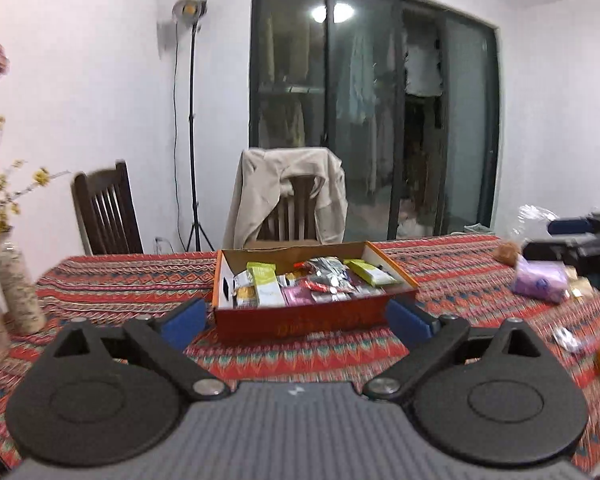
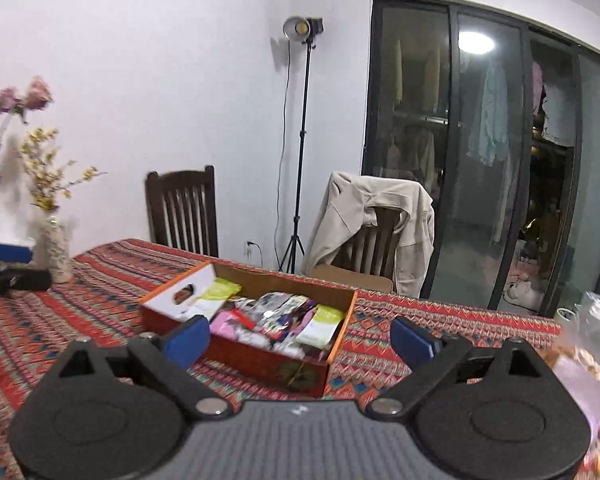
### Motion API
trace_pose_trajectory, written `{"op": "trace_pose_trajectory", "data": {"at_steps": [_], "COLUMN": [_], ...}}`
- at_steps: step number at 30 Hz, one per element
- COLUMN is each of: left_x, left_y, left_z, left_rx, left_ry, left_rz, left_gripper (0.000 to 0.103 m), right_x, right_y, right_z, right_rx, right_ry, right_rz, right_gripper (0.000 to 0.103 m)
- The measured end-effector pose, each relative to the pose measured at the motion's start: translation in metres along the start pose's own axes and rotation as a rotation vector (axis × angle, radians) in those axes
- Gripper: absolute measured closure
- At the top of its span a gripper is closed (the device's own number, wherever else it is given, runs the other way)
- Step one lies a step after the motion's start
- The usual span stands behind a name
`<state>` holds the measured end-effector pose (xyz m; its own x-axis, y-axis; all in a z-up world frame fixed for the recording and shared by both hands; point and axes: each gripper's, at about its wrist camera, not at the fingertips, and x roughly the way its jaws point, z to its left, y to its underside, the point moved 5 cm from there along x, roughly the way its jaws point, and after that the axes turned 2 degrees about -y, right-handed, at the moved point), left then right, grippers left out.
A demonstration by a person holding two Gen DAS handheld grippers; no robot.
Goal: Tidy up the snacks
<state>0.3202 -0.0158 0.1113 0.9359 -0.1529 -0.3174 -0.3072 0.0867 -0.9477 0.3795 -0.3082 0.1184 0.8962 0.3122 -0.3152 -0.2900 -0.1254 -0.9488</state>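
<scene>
An open orange cardboard box (image 1: 300,320) sits on the patterned tablecloth (image 1: 120,280), filled with several snack packets (image 1: 312,280) in green, pink, red and silver. My left gripper (image 1: 298,320) is open and empty, just in front of the box. In the right wrist view the same box (image 2: 260,364) lies ahead and slightly left, with its snack packets (image 2: 276,320). My right gripper (image 2: 300,340) is open and empty, held over the box's near right corner. Loose snacks lie at the table's right: a purple bag (image 1: 540,284) and a clear bag of pastries (image 2: 588,356).
A vase of yellow flowers (image 1: 18,292) stands at the table's left, also in the right wrist view (image 2: 56,252). Two wooden chairs (image 1: 108,212) stand behind the table, one draped with a beige jacket (image 1: 288,196). A light stand (image 1: 192,120) is by the wall. Dark items (image 1: 572,244) sit far right.
</scene>
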Motion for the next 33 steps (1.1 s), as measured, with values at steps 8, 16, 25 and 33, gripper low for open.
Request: {"op": "trace_pose_trajectory", "data": {"at_steps": [8, 16, 25, 33], "left_x": [-0.097, -0.169, -0.2, -0.202], "left_y": [0.067, 0.109, 0.167, 0.167], "left_z": [-0.021, -0.035, -0.043, -0.04], "left_rx": [0.02, -0.017, -0.031, -0.022], "left_ry": [-0.109, -0.14, -0.139, -0.151], "left_rz": [-0.049, -0.101, -0.061, -0.089], "left_gripper": [0.002, 0.0, 0.0, 0.0], "right_x": [-0.095, -0.178, -0.23, -0.219], "right_y": [0.068, 0.14, 0.214, 0.226], "right_z": [0.055, 0.106, 0.155, 0.18], "right_rx": [0.013, 0.09, 0.129, 0.125], "right_ry": [-0.009, -0.01, 0.0, -0.026], "right_rz": [-0.065, -0.078, -0.079, -0.069], "right_gripper": [0.0, 0.0, 0.0, 0.0]}}
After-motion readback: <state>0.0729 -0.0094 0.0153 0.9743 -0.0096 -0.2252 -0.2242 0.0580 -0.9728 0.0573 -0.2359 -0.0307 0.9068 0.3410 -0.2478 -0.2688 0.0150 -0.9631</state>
